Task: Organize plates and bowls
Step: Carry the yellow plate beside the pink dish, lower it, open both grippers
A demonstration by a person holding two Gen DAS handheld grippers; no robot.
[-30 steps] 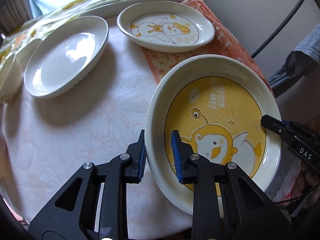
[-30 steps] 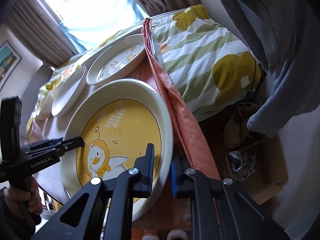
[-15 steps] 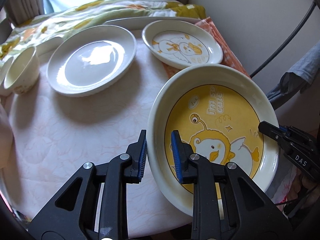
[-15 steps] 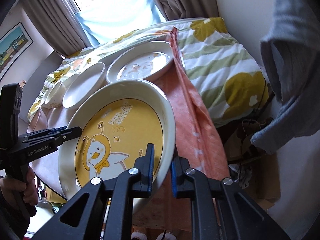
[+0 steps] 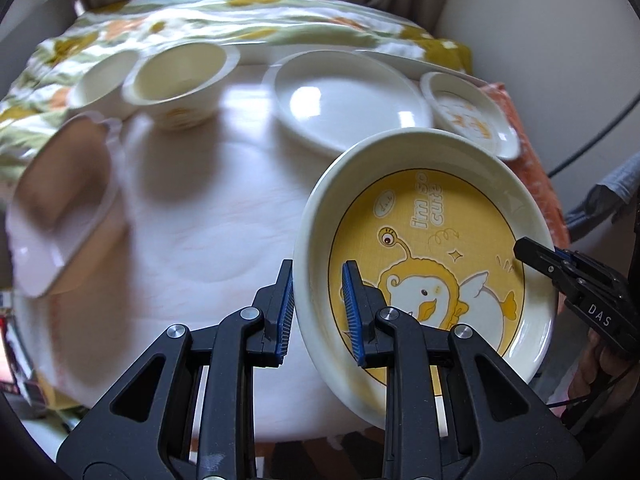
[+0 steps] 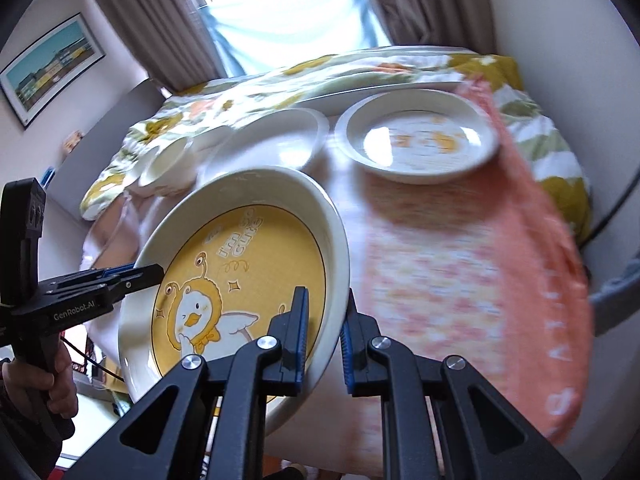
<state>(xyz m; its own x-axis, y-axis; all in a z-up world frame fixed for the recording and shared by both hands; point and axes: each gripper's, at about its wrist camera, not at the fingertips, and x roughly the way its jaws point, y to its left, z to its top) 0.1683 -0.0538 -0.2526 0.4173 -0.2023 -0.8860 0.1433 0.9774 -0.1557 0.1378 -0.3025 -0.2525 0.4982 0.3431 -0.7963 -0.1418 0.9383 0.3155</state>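
Your round cream ceramic plate with the yellow cartoon duck print (image 5: 432, 264) hangs tilted above the white worktop (image 5: 200, 220) — your left claw (image 5: 318, 308) grasps its near rim, your right claw (image 6: 324, 336) clamps the opposite edge. Beyond it rest a plain white plate (image 5: 344, 100), a smaller duck-print plate (image 6: 420, 136) and cream bowls (image 5: 180, 80).

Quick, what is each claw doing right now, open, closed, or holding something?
Left claw: closed on the rim of the yellow duck plate.
Right claw: closed on the same plate's opposite rim.
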